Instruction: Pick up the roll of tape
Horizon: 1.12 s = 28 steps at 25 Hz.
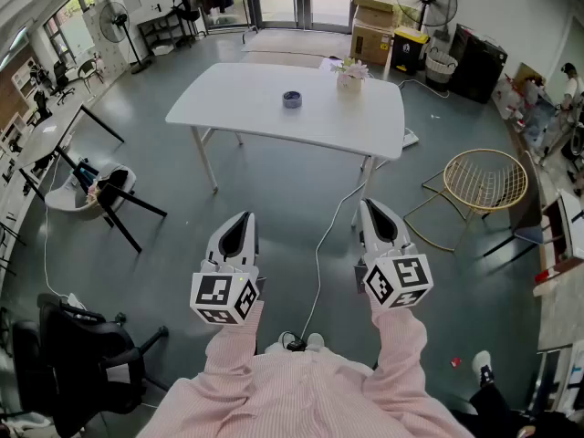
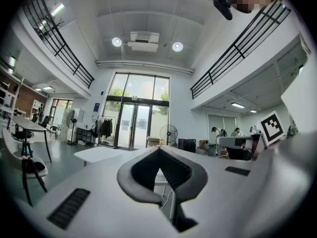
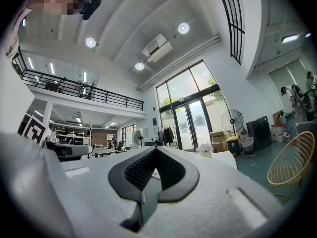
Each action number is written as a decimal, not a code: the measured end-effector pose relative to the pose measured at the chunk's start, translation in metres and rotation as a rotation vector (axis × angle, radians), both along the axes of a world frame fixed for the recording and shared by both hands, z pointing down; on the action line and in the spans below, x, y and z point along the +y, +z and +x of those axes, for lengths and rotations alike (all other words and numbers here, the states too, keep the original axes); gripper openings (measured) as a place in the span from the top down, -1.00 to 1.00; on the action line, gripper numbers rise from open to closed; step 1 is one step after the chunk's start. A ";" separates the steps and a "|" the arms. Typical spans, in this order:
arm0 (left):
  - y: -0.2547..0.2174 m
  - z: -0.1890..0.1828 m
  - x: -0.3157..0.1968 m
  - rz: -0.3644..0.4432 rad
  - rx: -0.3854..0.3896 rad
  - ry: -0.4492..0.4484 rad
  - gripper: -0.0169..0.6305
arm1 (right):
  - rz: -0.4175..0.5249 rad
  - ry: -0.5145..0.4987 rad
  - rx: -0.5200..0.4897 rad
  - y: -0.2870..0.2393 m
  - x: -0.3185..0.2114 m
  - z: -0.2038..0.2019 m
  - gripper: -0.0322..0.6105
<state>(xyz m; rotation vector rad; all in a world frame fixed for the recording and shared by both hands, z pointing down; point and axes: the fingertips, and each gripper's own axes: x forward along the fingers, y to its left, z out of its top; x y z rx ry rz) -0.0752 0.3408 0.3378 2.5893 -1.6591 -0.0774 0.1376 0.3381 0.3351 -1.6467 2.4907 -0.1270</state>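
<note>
The roll of tape (image 1: 291, 99), small and blue-grey, lies flat near the middle of a white table (image 1: 237, 108) across the room. Both grippers are held level in front of the person, well short of the table and over the floor. The left gripper (image 1: 241, 219) has its jaws together with nothing between them; in its own view the left gripper (image 2: 159, 151) points toward the table (image 2: 99, 154). The right gripper (image 1: 370, 207) is shut and empty too, and its own view shows the right gripper (image 3: 156, 150) with tips meeting. The tape is hidden in both gripper views.
A small pot of flowers (image 1: 350, 73) stands on the table's far right part. A wire chair (image 1: 484, 182) is to the right, a black-legged chair (image 1: 109, 194) to the left, and an office chair (image 1: 82, 354) near left. A cable (image 1: 324, 245) runs across the floor. Fans and boxes line the far wall.
</note>
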 end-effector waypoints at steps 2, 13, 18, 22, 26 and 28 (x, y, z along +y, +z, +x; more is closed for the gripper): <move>0.000 0.002 -0.003 -0.001 0.001 -0.002 0.95 | -0.001 0.002 0.001 0.000 -0.002 0.003 0.89; 0.005 0.011 -0.014 -0.007 0.005 -0.025 0.95 | -0.003 -0.035 -0.024 0.008 -0.017 0.006 0.89; 0.012 0.012 -0.019 -0.020 0.017 -0.046 0.95 | -0.035 -0.046 -0.052 0.017 -0.037 0.007 0.89; 0.014 0.011 -0.033 -0.029 0.022 -0.053 0.95 | -0.056 -0.054 -0.061 0.021 -0.054 0.004 0.83; 0.017 0.011 -0.066 -0.043 0.024 -0.061 0.95 | -0.065 -0.049 -0.055 0.022 -0.089 0.006 0.78; 0.018 0.007 -0.084 -0.048 0.024 -0.057 0.95 | -0.074 -0.049 -0.054 0.025 -0.108 0.002 0.73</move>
